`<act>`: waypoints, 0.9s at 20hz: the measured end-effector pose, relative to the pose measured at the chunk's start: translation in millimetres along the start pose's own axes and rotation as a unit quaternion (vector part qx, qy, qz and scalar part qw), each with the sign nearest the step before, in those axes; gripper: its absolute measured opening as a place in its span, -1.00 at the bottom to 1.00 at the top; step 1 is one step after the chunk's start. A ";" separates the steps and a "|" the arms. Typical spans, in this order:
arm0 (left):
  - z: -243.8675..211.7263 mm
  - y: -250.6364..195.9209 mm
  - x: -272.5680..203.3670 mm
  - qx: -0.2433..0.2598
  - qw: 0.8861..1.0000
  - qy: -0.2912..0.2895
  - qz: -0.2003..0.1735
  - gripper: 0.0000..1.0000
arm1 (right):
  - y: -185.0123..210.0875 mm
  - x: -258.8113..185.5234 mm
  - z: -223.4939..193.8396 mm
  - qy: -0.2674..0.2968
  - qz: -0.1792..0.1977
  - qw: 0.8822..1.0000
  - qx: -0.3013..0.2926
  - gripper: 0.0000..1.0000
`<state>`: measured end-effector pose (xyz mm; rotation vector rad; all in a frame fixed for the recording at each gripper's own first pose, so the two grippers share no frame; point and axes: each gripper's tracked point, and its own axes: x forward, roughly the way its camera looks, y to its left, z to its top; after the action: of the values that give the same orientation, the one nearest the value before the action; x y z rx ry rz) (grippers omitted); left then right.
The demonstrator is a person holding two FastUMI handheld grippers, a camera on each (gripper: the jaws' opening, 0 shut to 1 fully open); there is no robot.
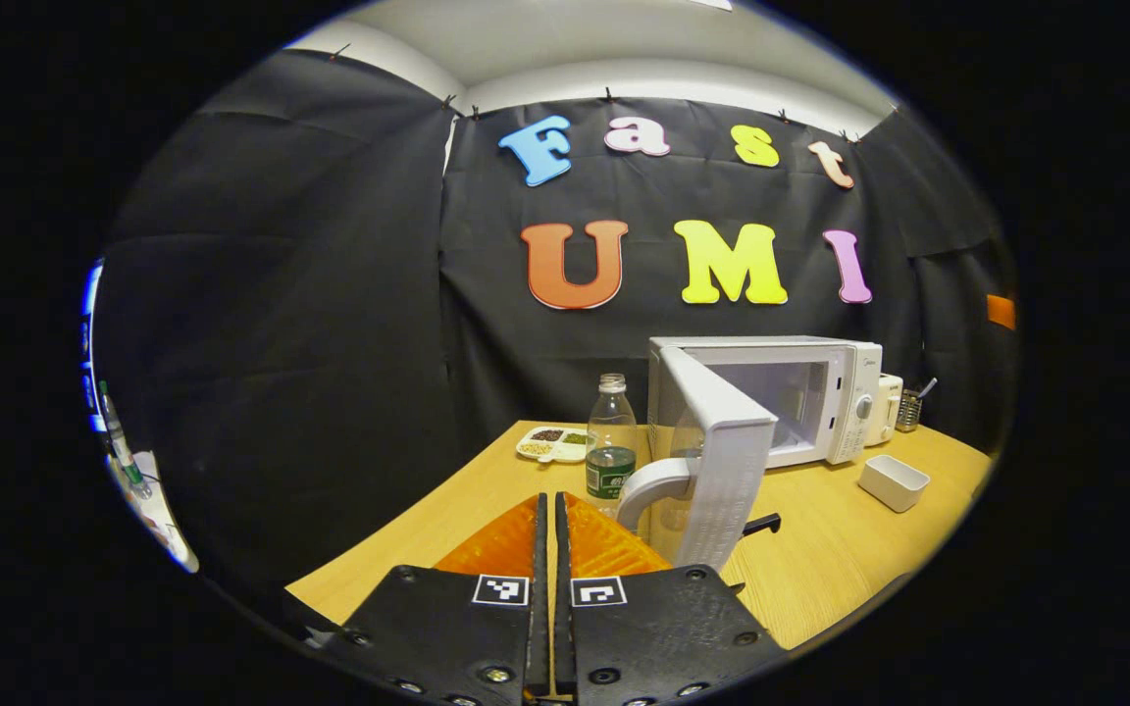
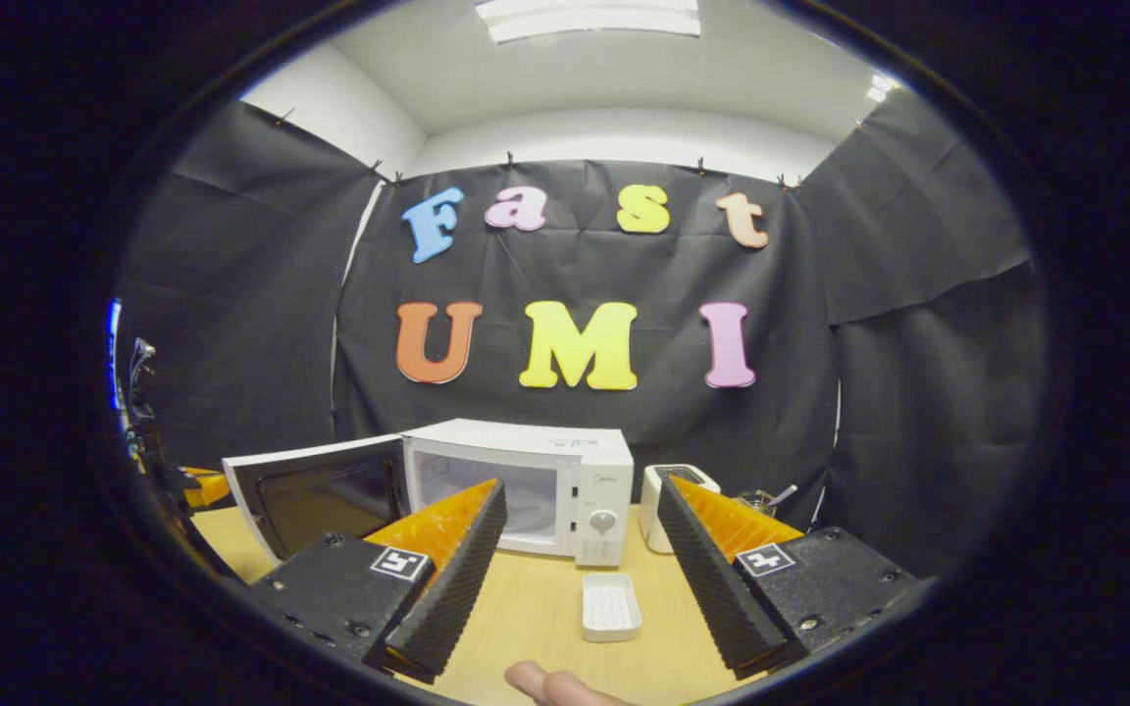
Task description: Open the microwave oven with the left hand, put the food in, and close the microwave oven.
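The microwave stood with its door swung open — the left gripper pinched closed on nothing, the right gripper spread wide above a white dish.

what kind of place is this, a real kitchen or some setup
Likely a staged recording booth, not a real kitchen: black cloth walls surround one wooden table holding a microwave with its door open, a toaster and a bottle.

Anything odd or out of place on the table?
Nothing stands out. The microwave sits upright with its door swung open and cavity apparently empty; the bottle is upright, and the white dish lies flat. No spills.
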<state>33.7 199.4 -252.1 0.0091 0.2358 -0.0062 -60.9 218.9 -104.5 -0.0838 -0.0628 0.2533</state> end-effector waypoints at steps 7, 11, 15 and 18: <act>-6.7 -14.8 12.4 -0.019 0.999 0.002 -0.028 -1.00 | -2.0 -20.2 14.4 -0.002 0.012 1.000 0.009 0.98; -10.6 -31.7 9.7 -0.033 0.999 0.001 -0.042 -1.00 | -1.5 -25.2 13.3 0.001 0.014 1.000 0.013 0.97; -7.9 -63.1 6.1 -0.042 0.997 -0.005 -0.068 -1.00 | -5.8 -27.7 11.7 0.006 0.013 1.000 0.013 0.97; -9.8 -91.9 7.2 -0.040 0.995 -0.004 -0.091 -1.00 | -13.0 -29.0 10.4 0.009 0.008 1.000 0.013 0.97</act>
<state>37.8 107.6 -264.1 -0.0916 0.2283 -0.1780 -86.5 199.9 -94.5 -0.0602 -0.0404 0.2703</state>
